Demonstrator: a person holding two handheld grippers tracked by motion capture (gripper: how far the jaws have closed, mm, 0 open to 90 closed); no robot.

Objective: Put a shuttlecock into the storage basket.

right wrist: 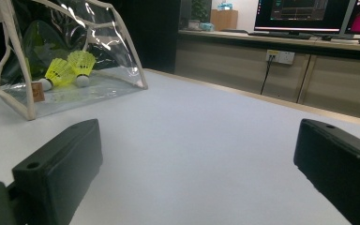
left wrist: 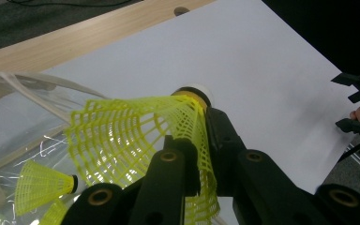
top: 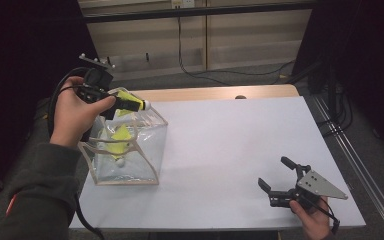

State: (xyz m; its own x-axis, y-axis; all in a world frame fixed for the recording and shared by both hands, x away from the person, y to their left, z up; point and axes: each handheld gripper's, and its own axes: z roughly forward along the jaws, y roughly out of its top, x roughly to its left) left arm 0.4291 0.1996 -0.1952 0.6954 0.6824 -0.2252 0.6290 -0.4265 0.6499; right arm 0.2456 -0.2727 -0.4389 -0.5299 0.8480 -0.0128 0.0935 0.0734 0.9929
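1. Right now the left gripper (top: 111, 102) hangs above the open top of the clear bag (top: 152, 150) at the table's left side, jaws clamped on a yellow shuttlecock (top: 130, 101).
2. Left gripper view: the jaws pinch the mesh skirt of the shuttlecock (left wrist: 140, 136), with the cork end pointing away from the gripper, out over the white table (left wrist: 262, 70).
3. Long axis runs roughly level in the high view, cork toward the table's middle, skirt toward the hand; the bag opening lies directly below, so a drop into it, or a lift clear of it, turns on that vertical line.
4. Two more shuttlecocks (right wrist: 68, 68) lie inside the bag on its bottom, touching or nearly so.
5. Right gripper (top: 279, 186) rests at the near right corner, well apart from the bag, jaws spread wide with nothing between them.
6. Left hand (top: 75, 115) is by far the nearer one to the bag; judged: the left does the work.
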